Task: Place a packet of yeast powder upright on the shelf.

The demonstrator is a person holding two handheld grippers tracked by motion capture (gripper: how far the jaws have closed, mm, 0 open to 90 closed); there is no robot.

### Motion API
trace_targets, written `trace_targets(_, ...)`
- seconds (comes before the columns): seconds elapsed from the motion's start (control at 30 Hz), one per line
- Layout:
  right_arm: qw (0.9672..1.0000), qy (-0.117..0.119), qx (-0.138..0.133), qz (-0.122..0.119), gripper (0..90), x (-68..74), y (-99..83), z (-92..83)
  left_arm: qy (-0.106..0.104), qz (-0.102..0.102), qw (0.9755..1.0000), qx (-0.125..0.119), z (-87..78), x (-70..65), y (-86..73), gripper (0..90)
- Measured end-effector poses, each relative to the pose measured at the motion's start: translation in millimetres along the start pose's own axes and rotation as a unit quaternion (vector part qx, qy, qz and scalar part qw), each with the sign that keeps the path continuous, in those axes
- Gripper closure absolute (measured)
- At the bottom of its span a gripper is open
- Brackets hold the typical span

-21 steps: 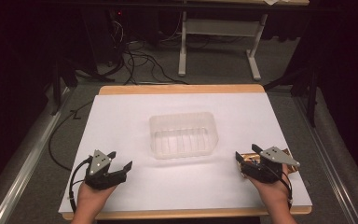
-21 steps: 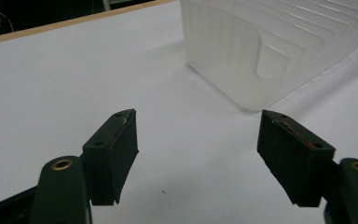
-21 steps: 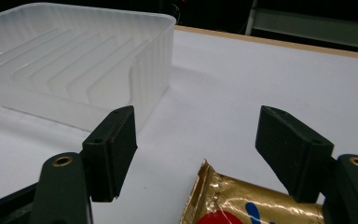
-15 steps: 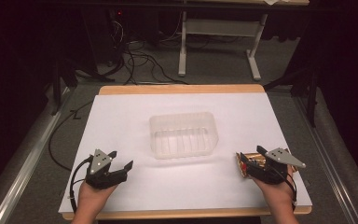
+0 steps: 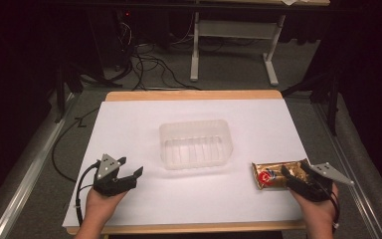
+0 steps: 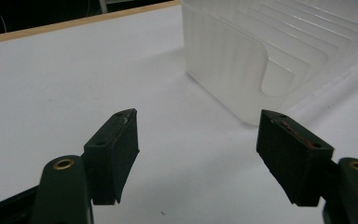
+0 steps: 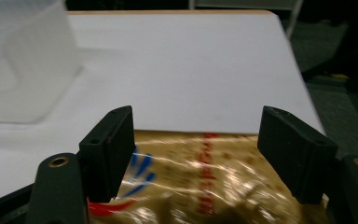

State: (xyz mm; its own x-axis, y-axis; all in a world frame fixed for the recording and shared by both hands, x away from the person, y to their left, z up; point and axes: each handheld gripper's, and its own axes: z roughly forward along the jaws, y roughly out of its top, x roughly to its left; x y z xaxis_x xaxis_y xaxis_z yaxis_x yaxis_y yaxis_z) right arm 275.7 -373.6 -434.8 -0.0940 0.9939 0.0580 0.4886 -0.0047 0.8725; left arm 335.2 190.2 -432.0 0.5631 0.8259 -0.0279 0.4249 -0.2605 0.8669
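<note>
Right gripper (image 7: 198,154) fingers wide, straddling the gold snack packet (image 5: 278,174) lying flat between them on the desk; light, crinkly, slippery foil, best pinched mid-body; left gripper (image 6: 200,158) fingers wide, empty.

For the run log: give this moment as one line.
left gripper: open, empty | right gripper: open over gold snack packet | clear tub: empty, table centre
</note>
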Motion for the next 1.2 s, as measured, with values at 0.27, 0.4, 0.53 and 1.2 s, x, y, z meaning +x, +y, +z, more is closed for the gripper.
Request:
trace_targets(0.27, 0.9948, -0.062, 0.037, 0.072, 25.2, -49.1, -21.1, -7.9, -0.015, 0.012, 0.9998, -0.003, 12.3, -7.2, 8.0, 30.2)
trace_targets(0.4, 0.9907, -0.041, 0.070, 0.109, 24.9, -60.1, -31.9, -0.6, -0.019, 0.016, 0.9997, -0.001, 16.3, -9.5, 9.4, 30.2)
trace_targets(0.53, 0.9883, -0.014, 0.088, 0.124, 28.6, -58.1, -36.1, 7.6, -0.018, 0.017, 0.9997, 0.001, 17.3, -10.8, 9.4, 30.2)
trace_targets(1.2, 0.9847, 0.064, 0.116, 0.113, 84.0, -31.0, -29.5, 34.3, -0.009, 0.019, 0.9997, 0.007, 14.6, -10.9, 4.6, 30.2)
